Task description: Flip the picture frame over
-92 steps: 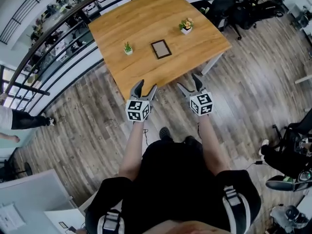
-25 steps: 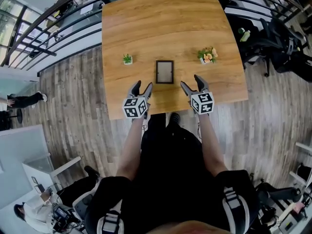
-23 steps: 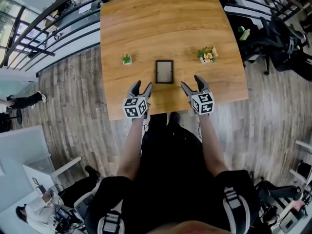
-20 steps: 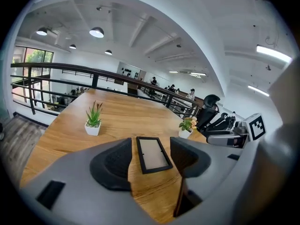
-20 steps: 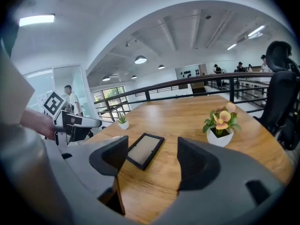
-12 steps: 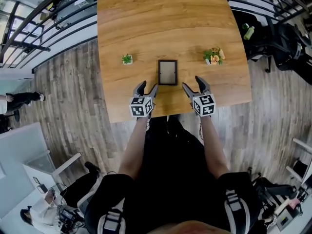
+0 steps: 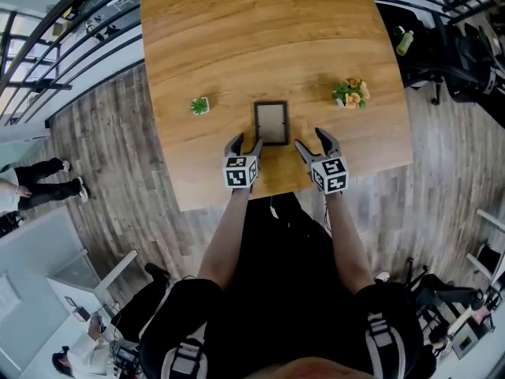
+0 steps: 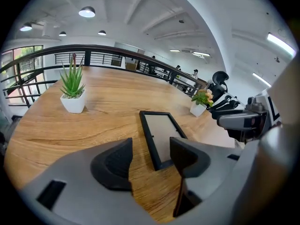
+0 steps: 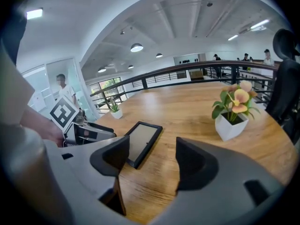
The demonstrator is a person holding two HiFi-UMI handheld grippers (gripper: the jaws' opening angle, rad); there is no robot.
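Wooden table [image 7: 260, 38] is bearing the picture frame [image 7: 271, 122] flat near its front edge, where we are lowering the left gripper [image 7: 246, 142] and right gripper [image 7: 311, 139], both open and empty, the right's jaws just narrowing, with flipping not begun.

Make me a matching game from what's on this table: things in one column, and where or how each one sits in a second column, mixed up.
Things:
1. picture frame
2. spiky plant
3. flowering plant
4. left gripper

Places or states:
A. in a white pot, farthest right in the head view
B. lying flat on the table, between the two plants
C. jaws apart, gripping nothing, just short of the frame's near edge
D. in a white pot, farthest left in the head view

Pairs: 1-B, 2-D, 3-A, 4-C
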